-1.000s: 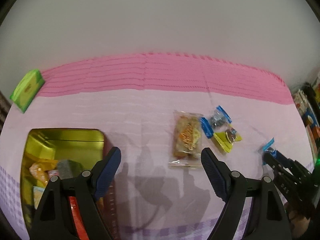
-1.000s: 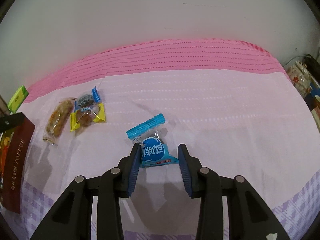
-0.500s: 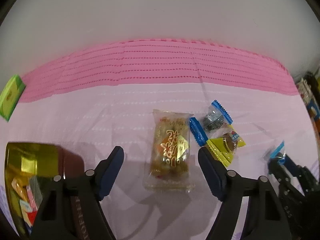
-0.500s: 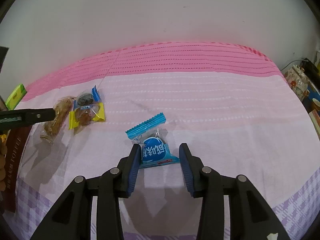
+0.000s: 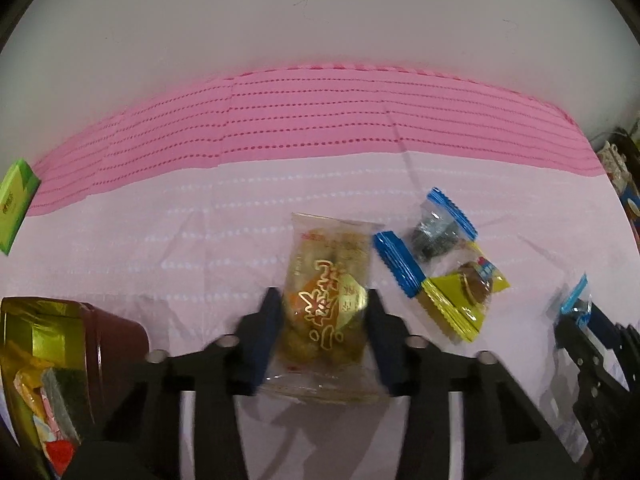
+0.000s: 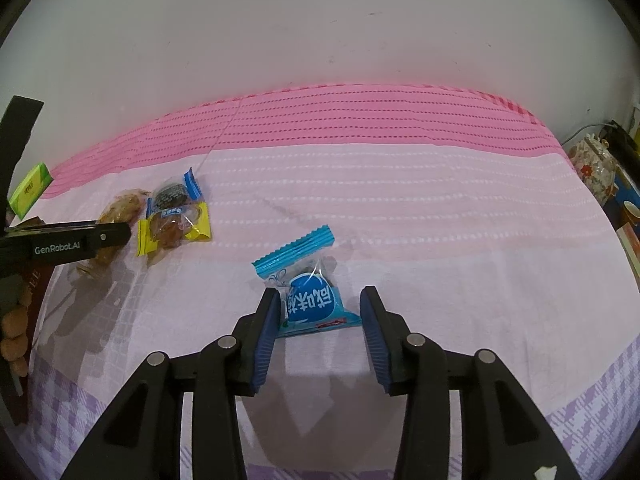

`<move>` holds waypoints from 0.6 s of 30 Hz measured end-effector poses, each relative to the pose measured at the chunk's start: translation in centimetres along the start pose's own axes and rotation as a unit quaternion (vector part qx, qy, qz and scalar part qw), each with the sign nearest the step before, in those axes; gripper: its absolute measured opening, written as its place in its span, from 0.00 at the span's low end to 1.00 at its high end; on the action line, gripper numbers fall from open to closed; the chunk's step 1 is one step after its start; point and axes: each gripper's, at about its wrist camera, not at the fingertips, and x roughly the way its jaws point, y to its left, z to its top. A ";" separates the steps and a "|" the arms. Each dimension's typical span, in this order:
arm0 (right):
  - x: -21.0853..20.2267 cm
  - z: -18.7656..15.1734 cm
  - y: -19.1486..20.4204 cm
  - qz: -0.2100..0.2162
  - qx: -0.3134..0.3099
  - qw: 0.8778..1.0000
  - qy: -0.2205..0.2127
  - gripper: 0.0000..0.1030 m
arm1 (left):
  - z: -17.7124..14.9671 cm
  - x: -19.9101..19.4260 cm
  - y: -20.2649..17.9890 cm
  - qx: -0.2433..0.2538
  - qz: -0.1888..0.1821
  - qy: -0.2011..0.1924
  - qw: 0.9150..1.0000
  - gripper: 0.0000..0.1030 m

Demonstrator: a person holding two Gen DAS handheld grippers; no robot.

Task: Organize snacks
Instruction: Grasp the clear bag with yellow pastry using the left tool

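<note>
While low over the cloth — left gripper (image 5: 323, 326) pinching the clear pastry packet (image 5: 326, 304), right gripper (image 6: 319, 320) spread around the blue candy (image 6: 308, 294).

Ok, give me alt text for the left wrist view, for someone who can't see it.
The left gripper brackets a clear-wrapped golden-brown pastry on a pink cloth. A blue-ended candy and a yellow-ended candy lie right of it; an open gold-lined tin sits left.

Blue snack packet (image 6: 314, 304) between open jaws

Two low wrist views facing the wall, both sharing yellow candy (image 5: 472, 286) (image 6: 173, 229)
</note>
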 end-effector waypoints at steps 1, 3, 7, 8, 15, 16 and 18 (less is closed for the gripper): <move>0.0 0.0 0.0 0.000 0.000 1.000 0.000 0.40 | -0.2 -0.2 -0.1 0.002 0.002 0.001 1.000 0.37; 0.0 0.0 0.0 -0.001 -0.001 1.000 0.000 0.40 | -0.7 -0.5 -0.1 0.003 0.003 0.001 1.000 0.37; 0.1 0.0 0.2 -0.004 -0.003 1.000 0.001 0.40 | -1.3 -1.4 -0.4 0.008 0.000 0.003 1.000 0.37; 0.1 0.0 0.2 -0.005 -0.003 1.000 0.001 0.40 | -1.6 -1.8 -0.3 0.009 0.001 0.002 1.000 0.37; 0.2 0.0 0.5 -0.012 -0.011 1.000 0.002 0.41 | -3.4 -5.7 -0.4 0.011 -0.014 -0.006 1.000 0.37; 0.2 0.0 0.5 -0.012 -0.011 1.000 0.002 0.41 | -3.8 -6.7 -0.2 0.010 -0.017 -0.009 1.000 0.37; 0.3 0.0 0.5 -0.013 -0.011 1.000 0.002 0.41 | -4.2 -8.3 0.1 0.004 -0.023 -0.014 1.000 0.37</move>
